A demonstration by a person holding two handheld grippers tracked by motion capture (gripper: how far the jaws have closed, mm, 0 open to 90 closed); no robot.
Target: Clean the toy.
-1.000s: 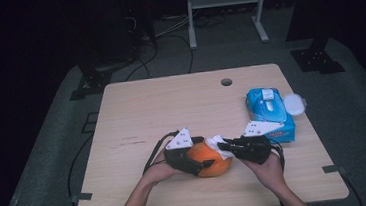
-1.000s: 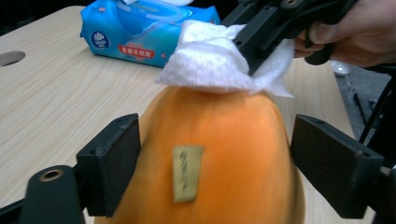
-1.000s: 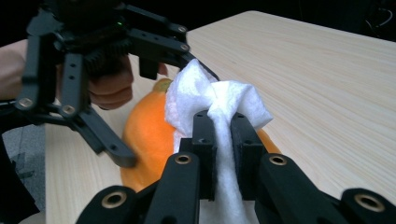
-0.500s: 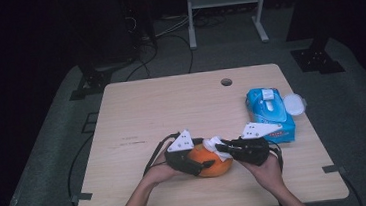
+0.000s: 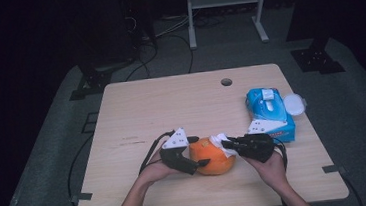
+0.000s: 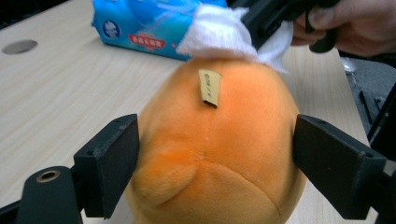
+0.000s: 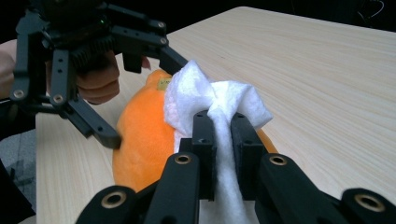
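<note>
An orange plush toy (image 5: 215, 156) lies on the wooden table (image 5: 171, 104) near its front edge. My left gripper (image 5: 199, 151) is shut on it from the left. In the left gripper view both pads press the toy's (image 6: 219, 154) sides, and the jaws have just been opening a little with the toy still between them. My right gripper (image 5: 226, 143) comes in from the right, shut on a bunched white wipe (image 5: 220, 140). In the right gripper view the wipe (image 7: 196, 93) is pinched between the jaws and rests on top of the toy (image 7: 142, 135).
A blue pack of wipes (image 5: 268, 110) with its white lid (image 5: 293, 104) flipped open lies at the table's right side, just behind my right hand. A cable hole (image 5: 226, 82) sits near the far edge. Cables trail from both grippers.
My right gripper has shifted a little with the wipe on top of the toy. The left hand and the toy have stayed in place.
</note>
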